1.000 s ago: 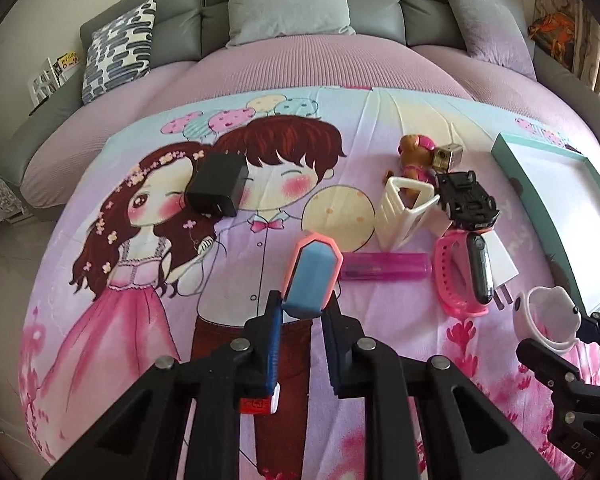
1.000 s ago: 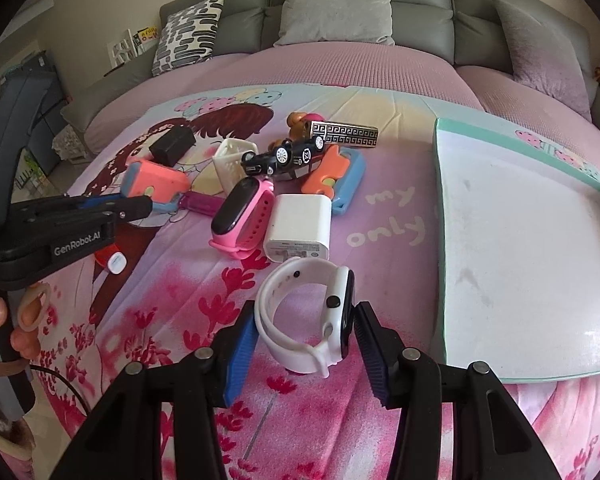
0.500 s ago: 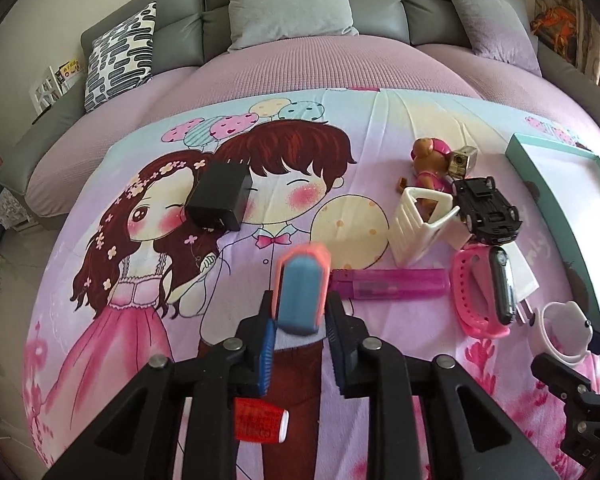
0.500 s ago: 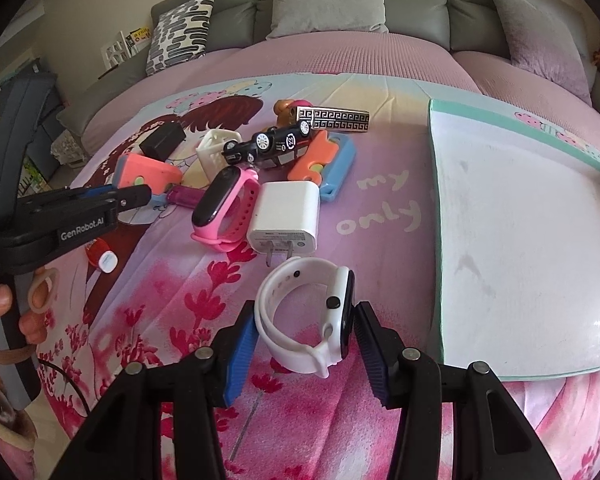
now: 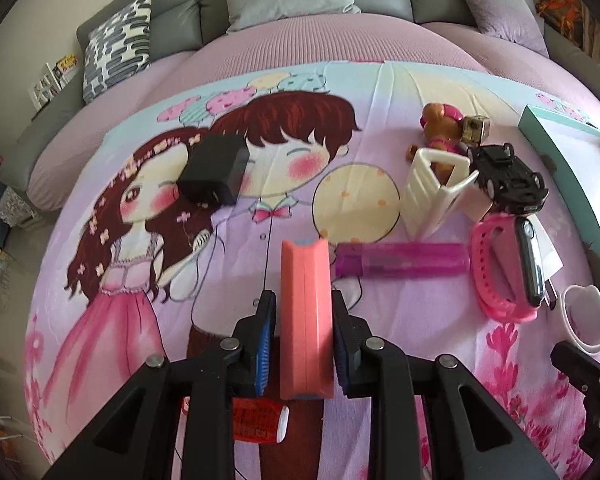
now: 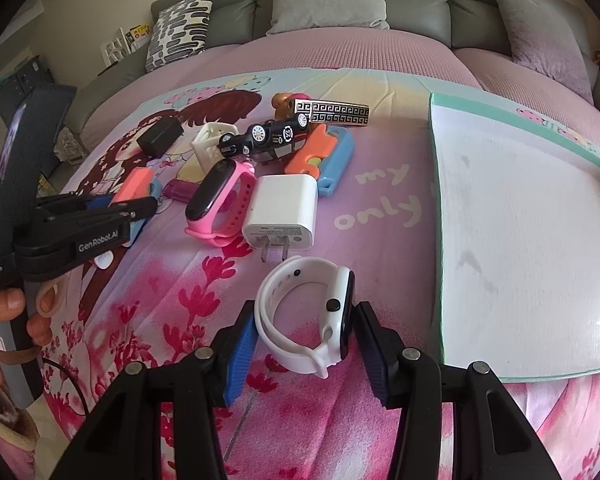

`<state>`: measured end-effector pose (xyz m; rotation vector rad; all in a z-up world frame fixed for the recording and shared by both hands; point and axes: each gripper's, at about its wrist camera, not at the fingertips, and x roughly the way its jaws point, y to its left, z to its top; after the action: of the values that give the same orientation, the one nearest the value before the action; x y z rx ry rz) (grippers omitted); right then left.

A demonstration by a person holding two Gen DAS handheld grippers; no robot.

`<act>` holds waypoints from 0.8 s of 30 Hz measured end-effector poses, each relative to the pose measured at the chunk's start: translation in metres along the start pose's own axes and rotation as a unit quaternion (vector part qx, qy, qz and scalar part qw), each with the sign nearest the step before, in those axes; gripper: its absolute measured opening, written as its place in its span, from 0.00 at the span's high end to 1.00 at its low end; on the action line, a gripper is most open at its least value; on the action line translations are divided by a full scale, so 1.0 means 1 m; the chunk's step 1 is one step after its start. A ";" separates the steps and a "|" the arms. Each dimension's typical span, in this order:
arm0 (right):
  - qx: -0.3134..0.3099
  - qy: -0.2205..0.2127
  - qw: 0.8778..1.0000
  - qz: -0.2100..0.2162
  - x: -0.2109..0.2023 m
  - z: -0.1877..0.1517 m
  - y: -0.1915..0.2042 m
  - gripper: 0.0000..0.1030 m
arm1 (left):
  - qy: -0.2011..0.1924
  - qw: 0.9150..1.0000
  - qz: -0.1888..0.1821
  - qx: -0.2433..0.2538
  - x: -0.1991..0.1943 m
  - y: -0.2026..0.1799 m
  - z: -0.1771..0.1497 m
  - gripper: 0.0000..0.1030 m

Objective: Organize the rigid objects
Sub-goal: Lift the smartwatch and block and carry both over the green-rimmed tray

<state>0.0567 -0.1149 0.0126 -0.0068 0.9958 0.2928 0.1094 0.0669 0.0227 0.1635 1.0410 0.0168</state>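
My left gripper (image 5: 303, 308) is shut on a salmon-pink case with a blue face (image 5: 306, 320), its pink edge turned toward the camera, held just above the cartoon bedspread. The right wrist view shows the same case (image 6: 134, 184) at the left. My right gripper (image 6: 306, 314) is shut on a white smartwatch (image 6: 306, 316) resting low over the spread. The white tray with a teal rim (image 6: 520, 220) lies just right of it, with nothing in it.
A pile sits mid-bed: pink fitness band (image 6: 220, 200), white charger (image 6: 280, 212), black toy car (image 6: 268, 138), cream holder (image 6: 212, 144), purple lighter (image 5: 400, 260), orange and blue pieces (image 6: 324, 156). A black adapter (image 5: 216, 174) lies apart; a red capped item (image 5: 260, 420) lies under the left gripper.
The case has turned in the left gripper from its blue face to its pink edge and sits deeper between the fingers. The right gripper and watch have stayed put.
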 end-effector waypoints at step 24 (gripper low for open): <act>0.073 -0.135 0.988 0.018 -0.083 0.027 -0.058 0.52 | -0.152 0.987 -0.047 -0.025 -0.139 -0.044 0.034 0.79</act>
<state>0.0511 -0.1866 0.0883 0.1799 0.7460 0.2464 0.0656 0.0068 0.1523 0.0673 0.7412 -0.0655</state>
